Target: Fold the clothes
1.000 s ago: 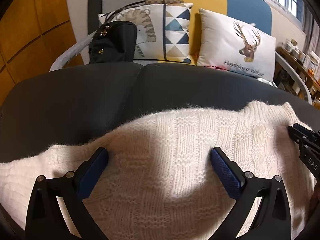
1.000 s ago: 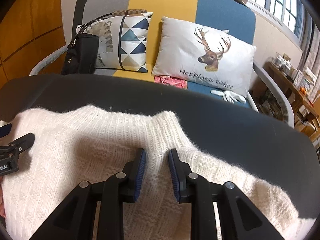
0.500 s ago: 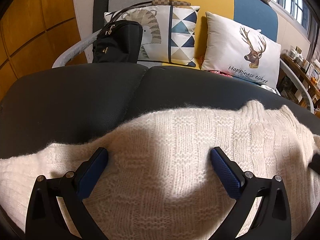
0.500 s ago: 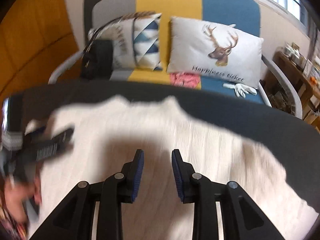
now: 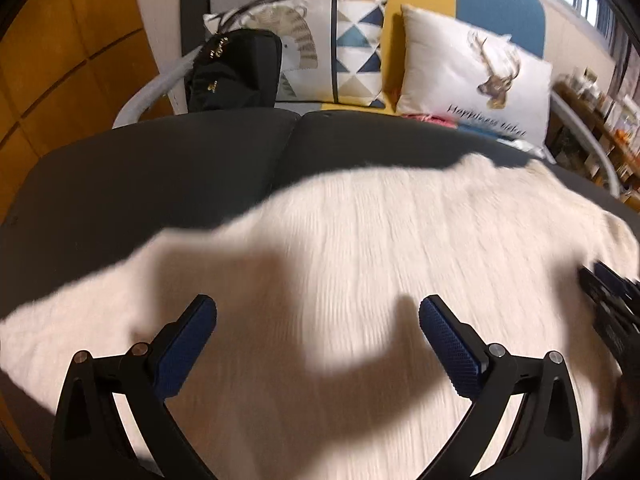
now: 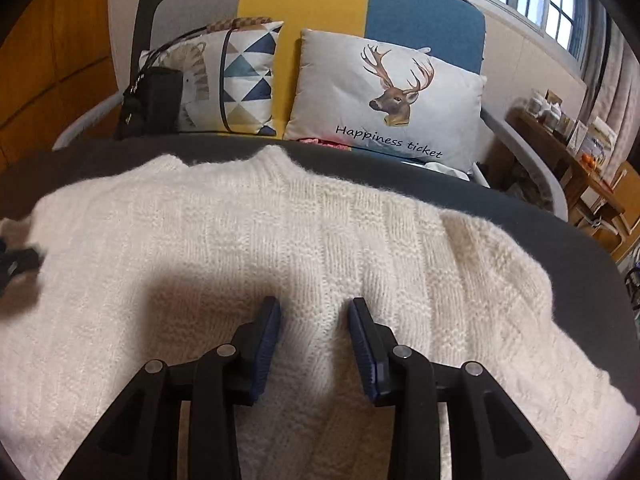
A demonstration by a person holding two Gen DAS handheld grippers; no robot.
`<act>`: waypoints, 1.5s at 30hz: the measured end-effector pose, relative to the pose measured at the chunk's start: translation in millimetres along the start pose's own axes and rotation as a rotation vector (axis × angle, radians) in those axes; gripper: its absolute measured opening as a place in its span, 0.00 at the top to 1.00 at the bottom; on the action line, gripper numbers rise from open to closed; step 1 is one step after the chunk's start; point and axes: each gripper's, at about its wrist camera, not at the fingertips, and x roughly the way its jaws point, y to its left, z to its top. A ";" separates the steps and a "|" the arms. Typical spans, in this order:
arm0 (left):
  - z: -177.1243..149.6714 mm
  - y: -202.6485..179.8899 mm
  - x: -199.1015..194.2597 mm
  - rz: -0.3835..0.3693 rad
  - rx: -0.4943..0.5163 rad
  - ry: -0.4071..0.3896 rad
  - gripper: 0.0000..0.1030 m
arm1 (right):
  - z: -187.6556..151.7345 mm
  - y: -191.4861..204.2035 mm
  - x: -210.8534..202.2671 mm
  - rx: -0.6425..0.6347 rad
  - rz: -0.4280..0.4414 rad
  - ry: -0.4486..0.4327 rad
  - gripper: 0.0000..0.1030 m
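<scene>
Left gripper [image 5: 318,312] wide open over cream sweater [image 6: 320,248]; right gripper [image 6: 314,310] partly open, holding nothing.

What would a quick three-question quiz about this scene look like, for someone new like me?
1. True or false: the left gripper has its fingers spread wide above the cream sweater.
2. Which cushion bears the words "Happiness ticket"? A) the triangle-patterned cushion B) the deer cushion C) neither
3. Fill in: the sweater lies on a dark ____ surface.

Key: 1 true. 2 B. 3 grey. The right gripper is also open, though more narrowly, and holds nothing. The black bag sits on the sofa beside the cushions, not on the sweater.
</scene>
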 end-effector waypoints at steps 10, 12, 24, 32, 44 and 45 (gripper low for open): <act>-24.3 -7.0 11.5 0.003 0.013 -0.046 0.00 | 1.6 -39.7 -38.6 0.088 0.215 0.032 0.64; -22.4 -5.8 12.5 -0.006 0.009 -0.042 0.00 | -8.9 -64.9 -71.7 0.168 0.289 -0.050 0.64; -28.3 22.3 -74.4 -0.192 -0.022 -0.209 0.01 | -151.1 -148.8 -153.4 0.448 0.348 0.086 0.63; -94.7 76.4 -145.7 -0.245 -0.049 -0.257 0.01 | -213.6 -155.4 -170.2 0.614 0.544 0.165 0.63; -199.1 86.9 -132.3 -0.423 -0.157 -0.022 0.01 | -238.4 -122.2 -194.4 0.461 0.659 0.212 0.62; -204.8 85.4 -130.4 -0.438 -0.161 -0.006 0.01 | -238.3 -117.8 -195.2 0.438 0.659 0.208 0.62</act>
